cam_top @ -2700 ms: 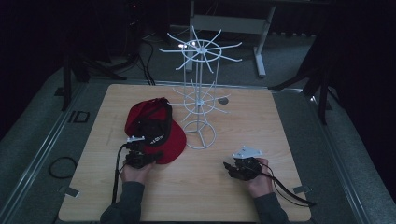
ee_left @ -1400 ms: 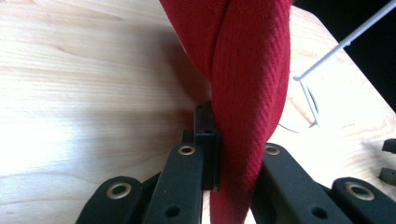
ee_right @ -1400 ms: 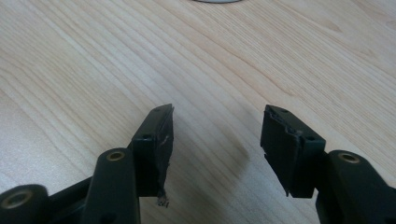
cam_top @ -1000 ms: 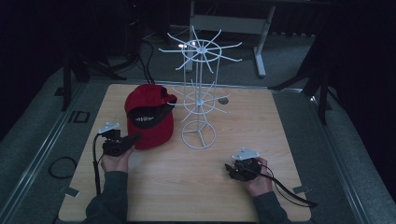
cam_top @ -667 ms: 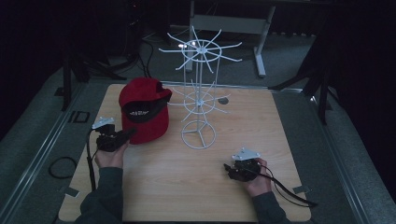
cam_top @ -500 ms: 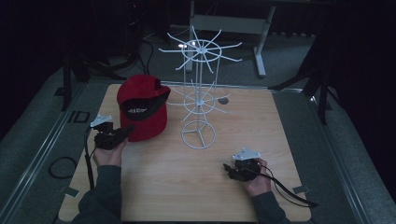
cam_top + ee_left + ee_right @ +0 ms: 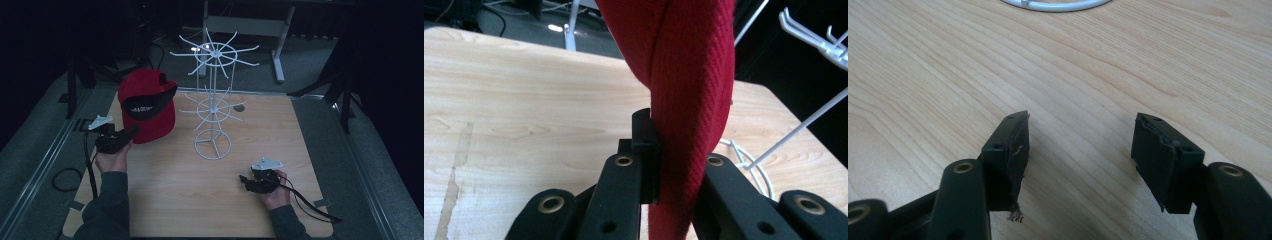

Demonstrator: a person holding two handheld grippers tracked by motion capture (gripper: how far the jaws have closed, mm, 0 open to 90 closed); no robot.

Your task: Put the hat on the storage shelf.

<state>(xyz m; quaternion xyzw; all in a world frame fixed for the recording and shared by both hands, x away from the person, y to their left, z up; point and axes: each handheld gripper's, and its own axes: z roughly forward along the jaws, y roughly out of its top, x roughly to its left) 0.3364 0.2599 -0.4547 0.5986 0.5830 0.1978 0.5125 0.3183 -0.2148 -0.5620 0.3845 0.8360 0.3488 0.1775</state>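
1. The cap [image 7: 148, 105] hangs lifted above the table's [image 7: 210, 200] far-left part, pinched by the left gripper [image 7: 131, 133]; in the left gripper view a fold of the red cloth [image 7: 689, 100] runs down between the black jaws, which press on it from both sides.
2. The grip sits low on the cap's near edge, so the crown rises above the gripper with its dark inside turned toward the person, likely to leave the opening free to go over a hook.
3. The left hand [image 7: 112, 160] holds the gripper near the left edge, its cable [image 7: 90, 165] trailing down toward the near-left corner.
4. Just right of the cap stands the white wire rack [image 7: 214, 95], its ring base [image 7: 212, 145] on the middle of the table and its spokes spread above; the cap is near the lower spokes but apart from them.
5. The right gripper [image 7: 243, 179] rests low by the near-right part of the table, well apart from the cap; its jaws stand wide with only bare wood between them, and they have just been opening further.
6. It looks kept in reserve, perhaps to steady the rack or the cap when hanging begins.
7. A small dark disc [image 7: 239, 107] lies on the table behind the rack.
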